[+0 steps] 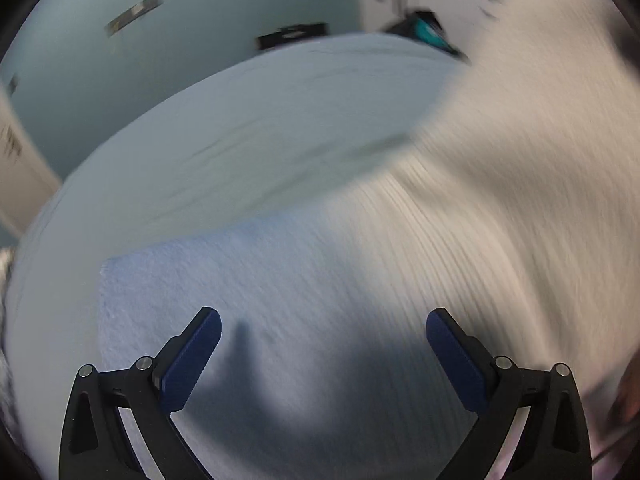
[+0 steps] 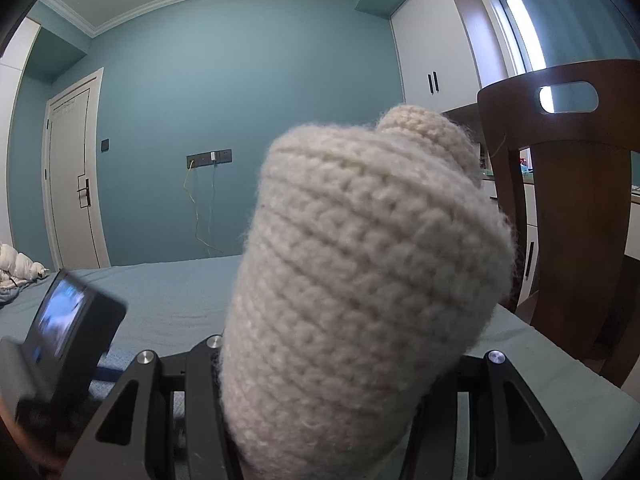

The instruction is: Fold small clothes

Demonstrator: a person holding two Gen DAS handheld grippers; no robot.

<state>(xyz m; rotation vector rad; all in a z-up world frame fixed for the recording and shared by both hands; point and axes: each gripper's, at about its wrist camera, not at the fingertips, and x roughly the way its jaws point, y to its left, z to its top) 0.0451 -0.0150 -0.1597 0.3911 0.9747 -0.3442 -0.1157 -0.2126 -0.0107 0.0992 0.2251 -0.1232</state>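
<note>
A cream knitted garment (image 2: pixel 360 272) bulges up between the fingers of my right gripper (image 2: pixel 320 420), which is shut on it; the fingertips are hidden under the wool. In the left wrist view the same cream knit (image 1: pixel 500 200) spreads, blurred, over the right half of the frame. My left gripper (image 1: pixel 323 352) is open and empty, its blue pads (image 1: pixel 192 360) wide apart just above a light blue towel-like cloth (image 1: pixel 240 300) on the bed.
The bed has a pale teal sheet (image 2: pixel 168 296). A brown wooden chair (image 2: pixel 568 200) stands at the bed's right side. The other gripper's camera unit (image 2: pixel 60 328) is at the lower left. White bundled cloth (image 2: pixel 16 264) lies at the far left.
</note>
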